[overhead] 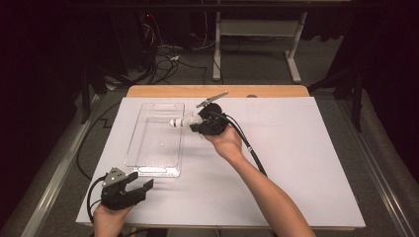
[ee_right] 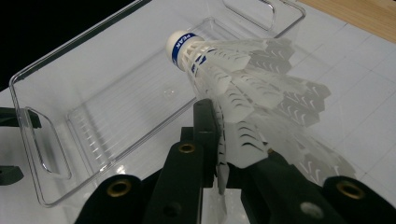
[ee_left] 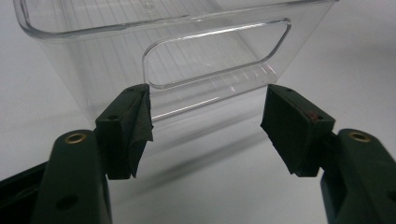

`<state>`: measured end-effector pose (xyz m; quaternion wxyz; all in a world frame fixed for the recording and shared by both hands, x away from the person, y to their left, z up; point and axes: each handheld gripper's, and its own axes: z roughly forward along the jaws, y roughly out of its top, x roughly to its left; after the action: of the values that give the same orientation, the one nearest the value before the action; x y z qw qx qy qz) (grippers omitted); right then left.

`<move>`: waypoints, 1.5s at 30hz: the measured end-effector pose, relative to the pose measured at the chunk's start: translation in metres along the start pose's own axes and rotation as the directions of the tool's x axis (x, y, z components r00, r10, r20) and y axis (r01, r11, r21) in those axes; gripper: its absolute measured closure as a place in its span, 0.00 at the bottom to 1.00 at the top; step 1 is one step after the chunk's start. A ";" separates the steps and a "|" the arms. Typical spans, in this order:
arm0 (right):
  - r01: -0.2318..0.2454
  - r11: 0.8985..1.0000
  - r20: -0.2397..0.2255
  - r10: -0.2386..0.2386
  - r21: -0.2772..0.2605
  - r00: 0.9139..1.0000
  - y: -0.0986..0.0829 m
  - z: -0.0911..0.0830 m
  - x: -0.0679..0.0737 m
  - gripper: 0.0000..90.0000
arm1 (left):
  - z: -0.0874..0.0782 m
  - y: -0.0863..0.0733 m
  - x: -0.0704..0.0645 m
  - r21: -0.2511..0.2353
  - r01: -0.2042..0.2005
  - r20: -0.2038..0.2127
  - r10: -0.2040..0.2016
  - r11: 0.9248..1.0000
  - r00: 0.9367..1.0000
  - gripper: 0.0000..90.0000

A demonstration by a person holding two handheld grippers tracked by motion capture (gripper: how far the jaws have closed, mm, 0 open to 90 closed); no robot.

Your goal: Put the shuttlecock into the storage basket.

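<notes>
A white shuttlecock (overhead: 184,121) with a blue band round its cork is held by its feather skirt in my right gripper (overhead: 197,123), which is shut on it. In the right gripper view the shuttlecock (ee_right: 243,88) points cork-first over the clear plastic bin (ee_right: 93,116). In the high view the cork reaches over the right rim of the bin (overhead: 143,163). My left gripper (overhead: 141,183) rests near the table's front left, open and holding nothing. Its own view shows the pads (ee_left: 135,126) wide apart, facing the bin's near end wall and handle slot (ee_left: 215,56).
A white sheet (overhead: 296,163) covers the wooden table (overhead: 163,91). Cables trail from both grippers. Beyond the table lie a dark floor, tangled cables (overhead: 163,59) and a white desk frame (overhead: 291,54).
</notes>
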<state>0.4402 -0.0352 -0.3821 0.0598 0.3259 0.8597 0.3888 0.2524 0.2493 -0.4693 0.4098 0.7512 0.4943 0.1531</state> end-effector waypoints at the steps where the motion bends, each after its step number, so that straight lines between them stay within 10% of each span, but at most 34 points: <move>1: 0.001 1.000 0.000 -0.001 -0.001 1.000 0.001 0.001 0.000 0.98 | 0.000 0.000 0.000 0.001 0.001 0.001 -0.001 1.000 1.000 0.38; 45: 0.021 0.999 -0.010 -0.021 0.029 1.000 0.033 0.038 0.015 0.98 | 0.001 0.000 -0.001 -0.003 0.003 0.014 -0.003 1.000 1.000 0.38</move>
<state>0.4587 0.0141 -0.3821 0.0552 0.3158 0.8689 0.3772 0.2523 0.2480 -0.4696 0.4148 0.7509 0.4922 0.1479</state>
